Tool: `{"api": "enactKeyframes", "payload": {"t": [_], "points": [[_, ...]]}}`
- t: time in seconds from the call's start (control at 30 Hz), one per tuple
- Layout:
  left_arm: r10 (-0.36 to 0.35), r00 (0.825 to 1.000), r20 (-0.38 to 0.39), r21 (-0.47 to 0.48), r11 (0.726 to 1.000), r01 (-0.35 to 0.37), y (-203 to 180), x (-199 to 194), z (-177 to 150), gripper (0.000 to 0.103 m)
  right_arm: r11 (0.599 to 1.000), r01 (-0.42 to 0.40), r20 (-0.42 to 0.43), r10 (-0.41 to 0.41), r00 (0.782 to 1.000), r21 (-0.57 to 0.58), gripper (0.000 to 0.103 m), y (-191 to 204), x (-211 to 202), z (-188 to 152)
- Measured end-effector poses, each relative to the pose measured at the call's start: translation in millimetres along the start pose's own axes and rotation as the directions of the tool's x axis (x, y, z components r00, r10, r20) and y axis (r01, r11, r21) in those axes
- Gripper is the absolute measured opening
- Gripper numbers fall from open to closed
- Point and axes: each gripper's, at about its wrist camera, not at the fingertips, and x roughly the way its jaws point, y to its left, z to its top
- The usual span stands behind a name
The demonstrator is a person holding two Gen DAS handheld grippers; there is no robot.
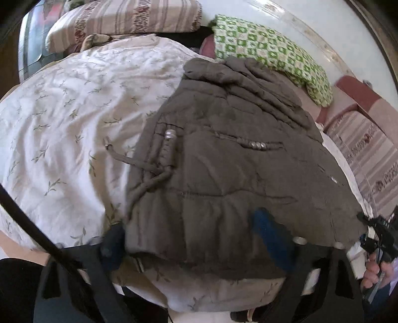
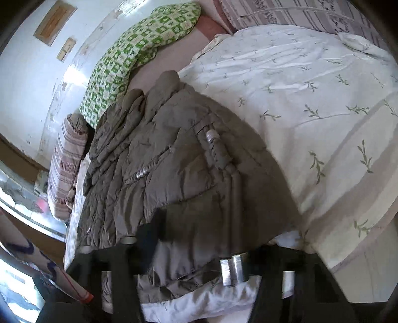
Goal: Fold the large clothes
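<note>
A grey-brown padded jacket (image 1: 223, 161) lies spread on a white duvet with green sprigs (image 1: 62, 119), its drawcord and metal snaps facing up. The left gripper (image 1: 191, 239) straddles the jacket's near hem. One dark finger (image 1: 112, 246) is beside the left edge, and the blue-padded finger (image 1: 268, 231) rests over the cloth, which lies flat between them. In the right wrist view the jacket (image 2: 161, 161) fills the middle. The right gripper (image 2: 204, 243) straddles the bunched hem and pale lining, and I cannot see whether its pads press. The right gripper (image 1: 378, 231) also shows at the far right edge of the left wrist view, held by a hand (image 1: 373, 268).
A green checked pillow (image 1: 268, 49) and striped pillows (image 1: 119, 20) lie at the head of the bed by the white wall. A striped cushion (image 2: 67, 169) lies beside the jacket. A white roll with a red tip (image 2: 74, 288) stands at the bedside. A black cable (image 1: 29, 223) crosses the lower left.
</note>
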Motion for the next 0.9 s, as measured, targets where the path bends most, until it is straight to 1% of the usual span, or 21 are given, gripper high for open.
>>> {"api": "enactKeyframes", "payload": {"t": [0.03,0.07,0.1,0.13,0.17,0.2,0.23,0.33,0.37,0.47,0.53,0.57,0.6,0.63,0.67,0.7,0.73,0.8,0.9], "points": [[0.007,1.0,0.008,-0.003,1.0,-0.007,1.8,0.5,1.1,0.069,1.0,-0.012,0.003,0.012,1.0,0.015,0.033,-3.6,0.1,1.0],[0.011,1.0,0.016,-0.001,1.0,-0.011,2.4,0.2,1.4,0.064,1.0,-0.019,0.002,0.019,1.0,0.021,0.03,-5.5,0.9,1.4],[0.013,1.0,0.022,0.01,1.0,-0.014,0.8,0.2,2.2,0.055,1.0,-0.015,0.003,0.015,1.0,0.009,0.026,-3.6,1.6,0.4],[0.018,1.0,0.025,0.022,1.0,-0.019,0.2,-0.6,1.5,0.049,1.0,0.001,0.01,0.0,1.0,-0.018,0.022,1.3,1.2,-1.2],[0.036,0.999,0.037,0.045,0.998,-0.037,-3.1,-1.4,1.3,0.045,0.999,0.017,0.019,-0.016,1.0,-0.051,0.021,7.7,-0.1,-3.5],[0.052,0.997,0.054,0.07,0.996,-0.055,-6.6,-3.4,1.6,0.038,0.997,0.03,0.03,-0.027,0.999,-0.078,0.019,14.5,-1.1,-5.6],[0.057,0.996,0.068,0.089,0.994,-0.063,-9.2,-5.5,3.0,0.035,0.996,0.029,0.037,-0.026,0.999,-0.089,0.017,19.6,-2.9,-8.5],[0.09,0.99,0.11,0.112,0.988,-0.102,-9.9,-11.7,8.3,0.032,0.994,0.012,0.042,-0.007,0.999,-0.11,0.016,28.4,-6.3,-18.9],[0.099,0.988,0.117,0.109,0.988,-0.112,-7.4,-13.2,10.7,0.032,0.992,0.009,0.036,-0.004,0.999,-0.125,0.015,31.9,-6.3,-23.9],[0.12,0.985,0.122,0.046,0.991,-0.126,9.3,-16.9,19.7,0.032,0.984,0.01,0.027,-0.005,1.0,-0.18,0.015,43.4,-7.6,-38.4],[0.099,0.991,0.092,0.004,0.995,-0.1,18.7,-13.7,21.3,0.033,0.979,0.031,0.051,-0.021,0.998,-0.203,0.015,46.4,-10.3,-38.8],[0.099,0.992,0.079,-0.004,0.995,-0.099,20.3,-11.4,20.6,0.035,0.979,0.031,0.052,-0.021,0.998,-0.203,0.016,46.5,-10.2,-36.6],[0.11,0.991,0.075,0.002,0.994,-0.11,19.5,-10.0,19.5,0.038,0.98,0.031,0.053,-0.021,0.998,-0.194,0.021,44.9,-11.0,-33.8],[0.113,0.991,0.075,0.006,0.993,-0.114,18.6,-10.1,18.6,0.04,0.984,0.035,0.055,-0.026,0.998,-0.175,0.028,42.2,-11.9,-31.2],[0.115,0.99,0.079,0.009,0.993,-0.116,17.9,-10.8,17.6,0.043,0.987,0.034,0.056,-0.026,0.998,-0.154,0.03,38.6,-12.4,-29.2],[0.12,0.989,0.082,0.004,0.993,-0.12,18.4,-11.2,16.7,0.056,0.99,0.028,0.05,-0.021,0.999,-0.136,0.031,34.4,-12.2,-27.5],[0.122,0.989,0.081,-0.005,0.993,-0.122,19.4,-10.9,15.6,0.067,0.993,0.029,0.042,-0.024,0.999,-0.118,0.035,31.6,-10.9,-26.5],[0.12,0.99,0.066,-0.025,0.993,-0.119,21.4,-8.8,12.9,0.072,0.996,0.033,0.03,-0.031,0.999,-0.087,0.04,26.3,-8.5,-25.8],[0.125,0.99,0.064,-0.027,0.992,-0.123,20.0,-8.1,9.6,0.072,0.997,0.035,0.034,-0.032,0.999,-0.067,0.04,21.8,-10.8,-24.7]]}}
